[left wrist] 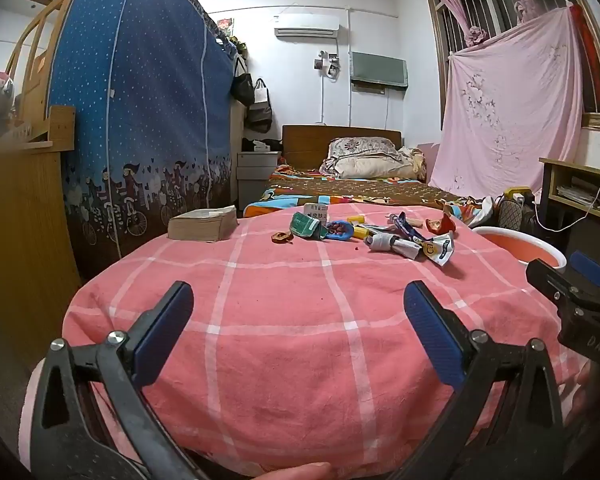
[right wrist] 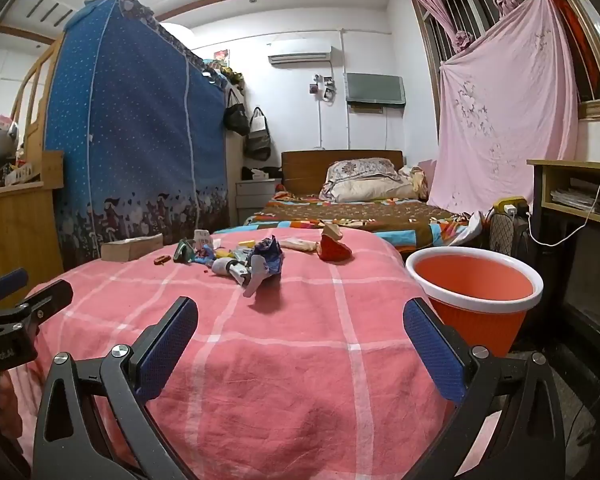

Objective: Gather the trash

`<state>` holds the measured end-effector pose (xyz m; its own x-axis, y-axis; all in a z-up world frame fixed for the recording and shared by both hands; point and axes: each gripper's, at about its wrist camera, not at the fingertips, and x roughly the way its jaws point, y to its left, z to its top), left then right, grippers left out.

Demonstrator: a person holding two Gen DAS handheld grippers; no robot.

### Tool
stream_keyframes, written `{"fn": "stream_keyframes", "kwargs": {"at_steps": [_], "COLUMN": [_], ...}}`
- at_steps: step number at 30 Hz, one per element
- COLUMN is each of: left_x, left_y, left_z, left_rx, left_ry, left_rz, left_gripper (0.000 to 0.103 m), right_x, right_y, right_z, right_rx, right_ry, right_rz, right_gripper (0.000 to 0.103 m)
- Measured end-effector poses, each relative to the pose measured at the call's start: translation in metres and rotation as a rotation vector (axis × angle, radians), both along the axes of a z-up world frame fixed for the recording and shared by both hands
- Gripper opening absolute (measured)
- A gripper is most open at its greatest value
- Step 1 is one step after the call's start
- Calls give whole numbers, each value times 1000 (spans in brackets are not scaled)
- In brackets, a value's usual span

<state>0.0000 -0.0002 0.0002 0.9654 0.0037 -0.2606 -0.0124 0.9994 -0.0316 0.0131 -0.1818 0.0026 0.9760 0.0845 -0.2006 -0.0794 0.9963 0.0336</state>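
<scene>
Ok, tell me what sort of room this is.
A bedroom in a home, most likely: a made bed with pillows against the far wall, a blue fabric wardrobe beside it, and an air conditioner high on the wall.

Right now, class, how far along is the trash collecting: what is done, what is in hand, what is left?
Done: nothing visible; the orange bucket with a white rim looks empty. In hand: nothing; the left claw and right claw stand open over the pink checked cloth. Left: the whole pile of crumpled wrappers.
</scene>
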Motion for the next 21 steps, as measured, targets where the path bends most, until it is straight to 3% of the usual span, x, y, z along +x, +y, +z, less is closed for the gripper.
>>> {"fn": "stream_keyframes", "kwargs": {"at_steps": [21], "left_x": [1], "left_y": [0], "left_z": [0], "left_rx": [4], "left_ry": [-3], "left_rz": [1], "left_gripper": [89], "right_x": [1], "right_y": [-1], "right_z": [-2], "right_rx": [7], "right_ry": [5], "right_rz": [1], "right_gripper": [103]}}
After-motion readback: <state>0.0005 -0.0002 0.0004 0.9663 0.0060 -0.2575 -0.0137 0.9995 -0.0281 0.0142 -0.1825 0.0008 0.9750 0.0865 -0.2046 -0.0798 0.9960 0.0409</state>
